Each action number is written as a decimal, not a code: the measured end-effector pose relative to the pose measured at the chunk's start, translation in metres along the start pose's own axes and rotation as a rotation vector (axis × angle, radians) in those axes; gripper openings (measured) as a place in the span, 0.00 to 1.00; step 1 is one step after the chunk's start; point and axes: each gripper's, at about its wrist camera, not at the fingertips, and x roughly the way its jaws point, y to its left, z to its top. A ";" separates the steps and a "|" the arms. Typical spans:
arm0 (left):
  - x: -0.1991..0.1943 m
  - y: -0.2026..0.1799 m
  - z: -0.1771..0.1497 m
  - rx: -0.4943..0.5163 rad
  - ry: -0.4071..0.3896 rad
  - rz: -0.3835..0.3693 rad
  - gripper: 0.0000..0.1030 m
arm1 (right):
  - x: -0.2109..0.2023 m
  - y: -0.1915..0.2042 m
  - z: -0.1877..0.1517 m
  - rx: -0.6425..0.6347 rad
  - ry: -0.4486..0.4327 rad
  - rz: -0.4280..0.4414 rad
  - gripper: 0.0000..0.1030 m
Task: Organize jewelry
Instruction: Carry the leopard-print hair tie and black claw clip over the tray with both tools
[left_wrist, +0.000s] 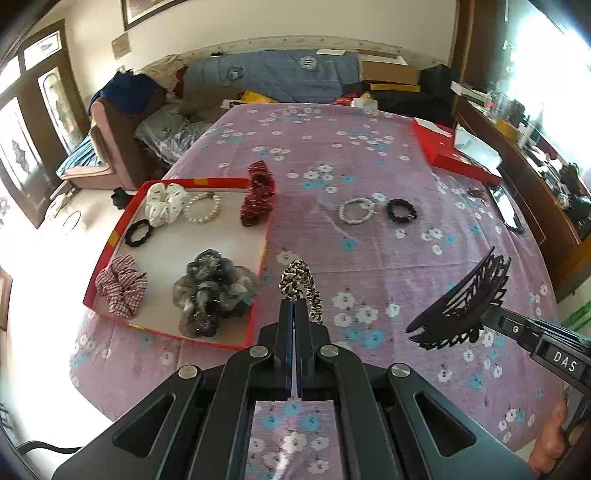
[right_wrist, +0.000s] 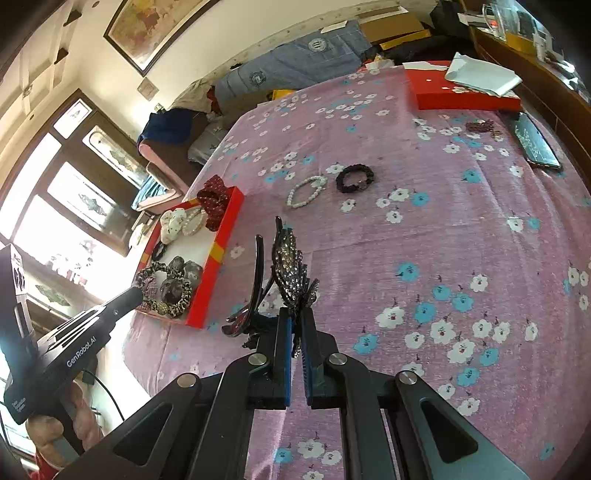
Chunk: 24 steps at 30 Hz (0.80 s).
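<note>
The bed's floral purple cover (left_wrist: 369, 258) serves as my sorting surface; at its left edge I keep the red tray (left_wrist: 207, 182), already holding scrunchies and a pearl bracelet, presumably the collection point. My right gripper (right_wrist: 296, 314) pinches a black rhinestone hair claw (right_wrist: 288, 266) by its base, lifted clear of the cover; my left gripper (left_wrist: 294, 303) has its fingers pressed together on a leopard-print scrunchie (left_wrist: 301, 286) just beside the tray's near corner. A white bead bracelet (left_wrist: 356, 210) and a black scrunchie (left_wrist: 401, 211) still lie loose mid-bed.
</note>
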 end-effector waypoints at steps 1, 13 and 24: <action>0.001 0.003 0.000 -0.007 0.001 0.005 0.01 | 0.001 0.001 0.001 -0.004 0.003 0.003 0.05; 0.004 0.038 -0.001 -0.081 0.014 0.064 0.01 | 0.013 0.016 0.009 -0.037 0.030 0.033 0.05; -0.003 0.091 -0.002 -0.171 0.002 0.116 0.01 | 0.032 0.047 0.020 -0.094 0.058 0.075 0.06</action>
